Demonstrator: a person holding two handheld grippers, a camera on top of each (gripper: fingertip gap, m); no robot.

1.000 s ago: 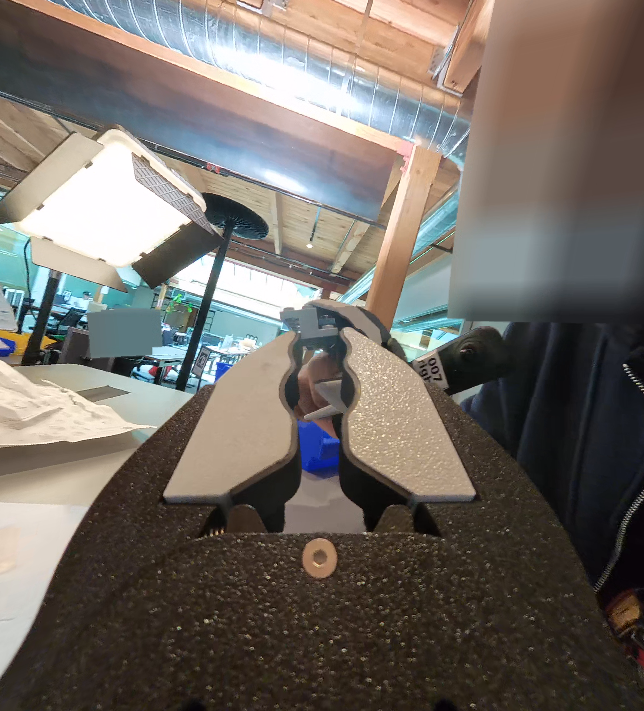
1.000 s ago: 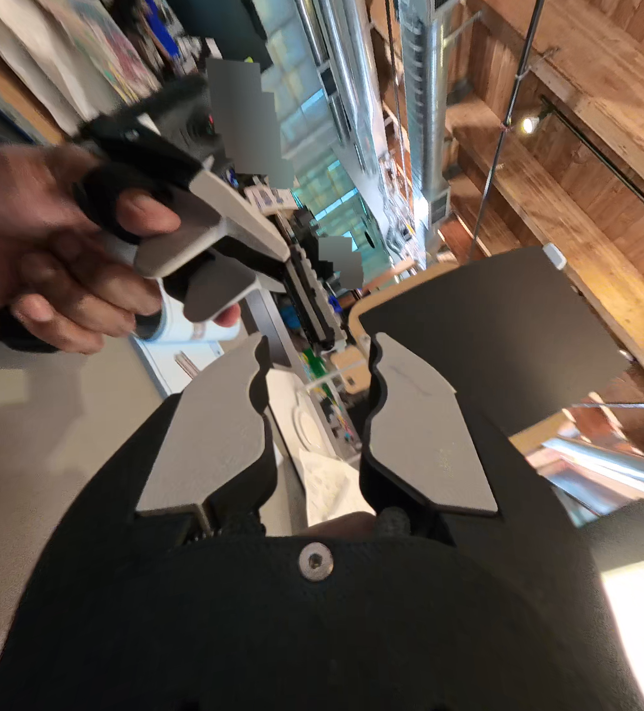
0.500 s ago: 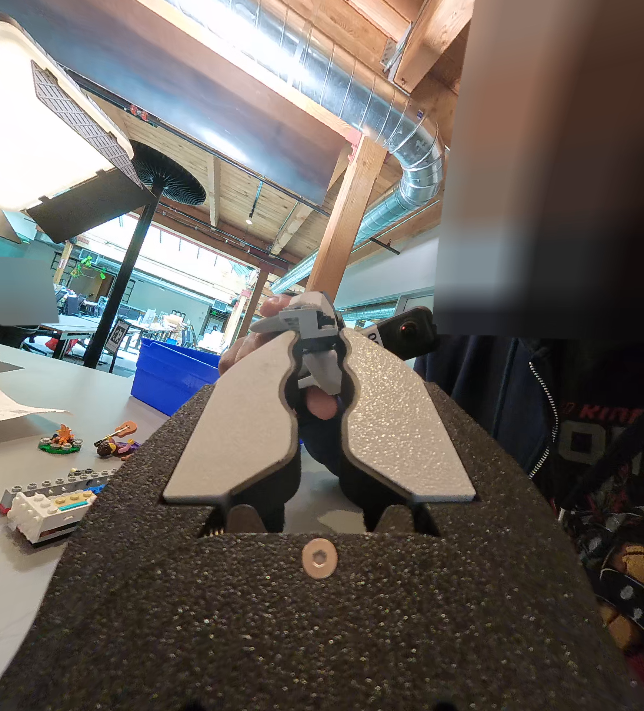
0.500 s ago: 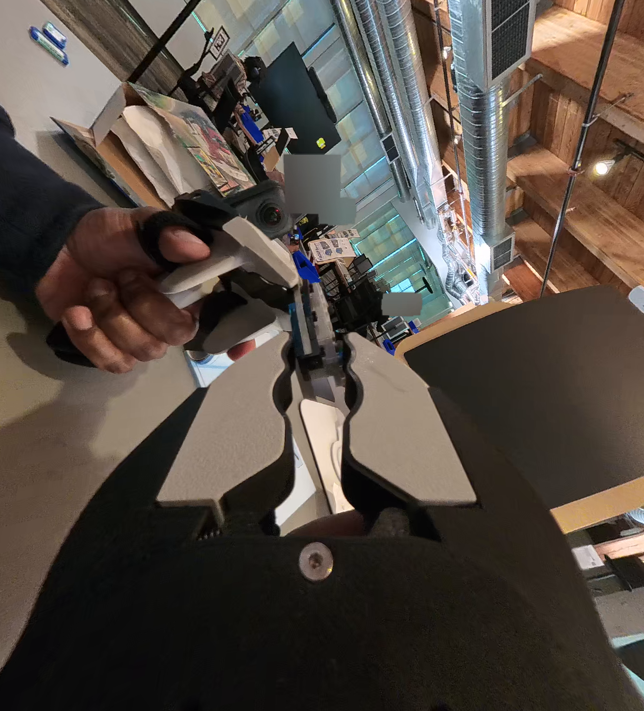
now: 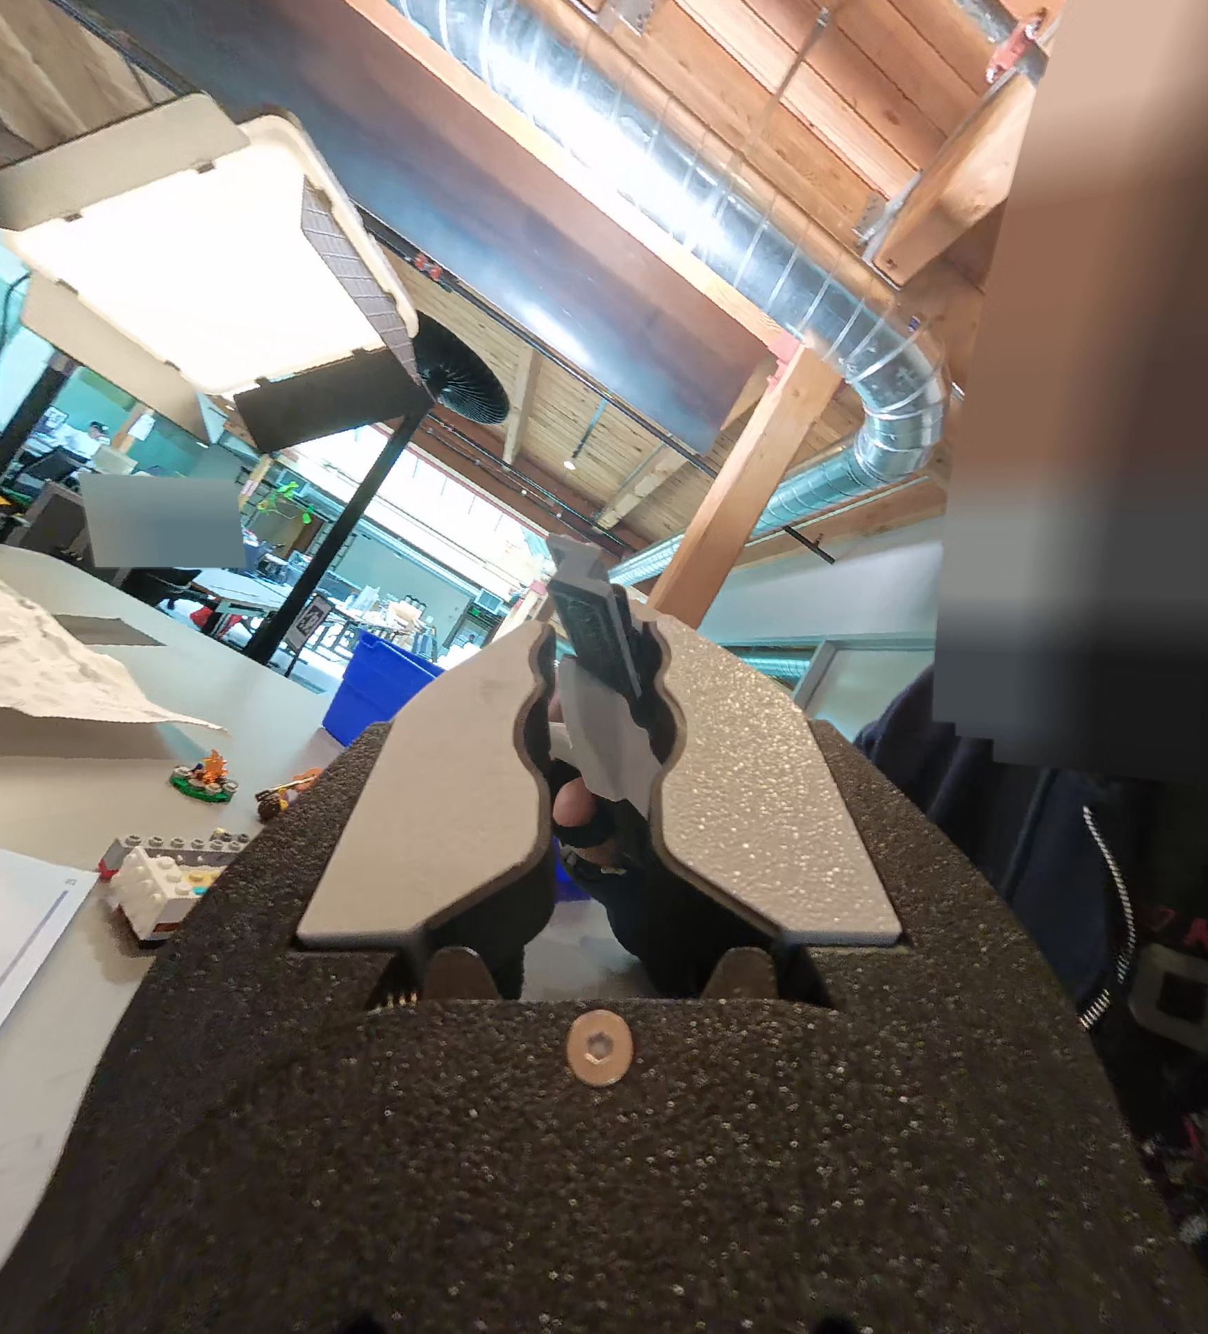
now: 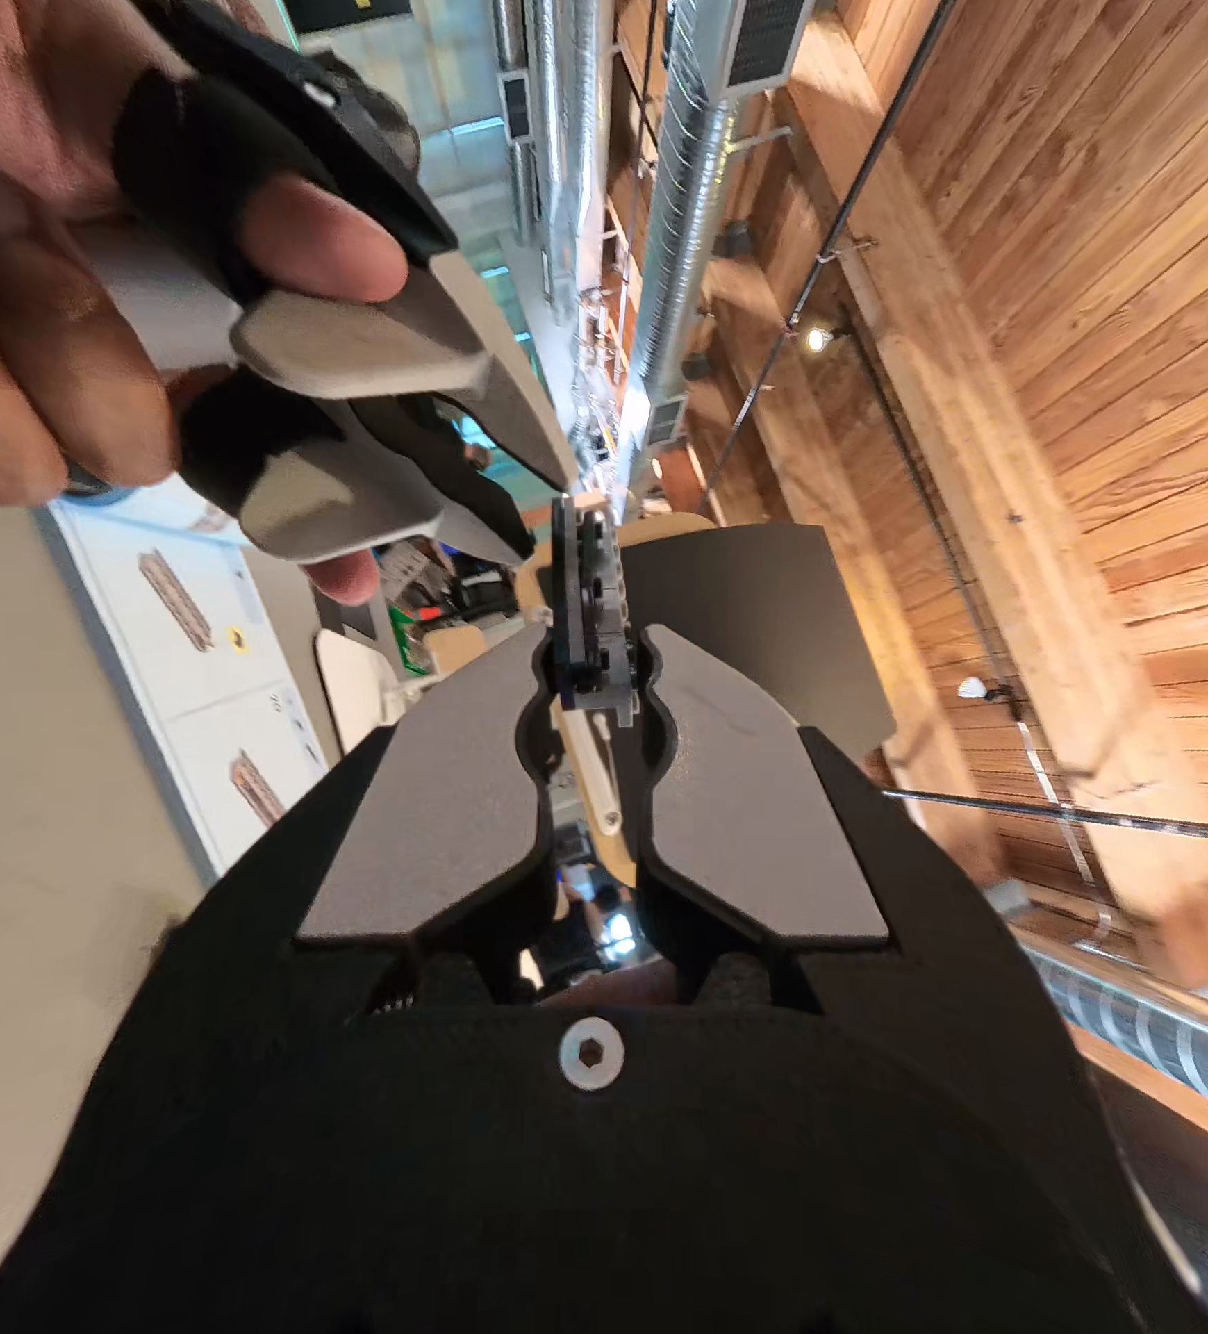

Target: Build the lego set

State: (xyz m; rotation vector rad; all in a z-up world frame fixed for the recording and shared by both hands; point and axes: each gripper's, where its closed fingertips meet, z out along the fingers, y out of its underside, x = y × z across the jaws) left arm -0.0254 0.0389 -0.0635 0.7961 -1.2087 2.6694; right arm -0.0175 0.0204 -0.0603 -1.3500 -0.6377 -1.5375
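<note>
My right gripper (image 6: 593, 635) is shut on a small dark grey and blue brick assembly (image 6: 590, 577), which stands up out of its fingertips. My left gripper (image 5: 597, 631) is open. In the left wrist view the same assembly (image 5: 590, 621) shows at its fingertips with a gap beside it, and a grey finger (image 5: 604, 736) of the right gripper is behind. In the right wrist view the left gripper (image 6: 550, 523), held by a hand (image 6: 45, 289), has its tips just left of the assembly's top and does not grip it.
On the grey table (image 5: 240, 693) lie a white and grey brick build (image 5: 160, 888), small figure pieces (image 5: 204, 776), crumpled white paper (image 5: 23, 664) and an instruction sheet (image 6: 175, 650). A blue bin (image 5: 377, 686) stands behind. A person in a dark jacket (image 5: 1019, 866) is at the right. Less than 4 cm separates the two grippers' tips.
My right gripper came up to the brick assembly held by the left gripper and closed on it. My left gripper has now opened a little and let it go.
</note>
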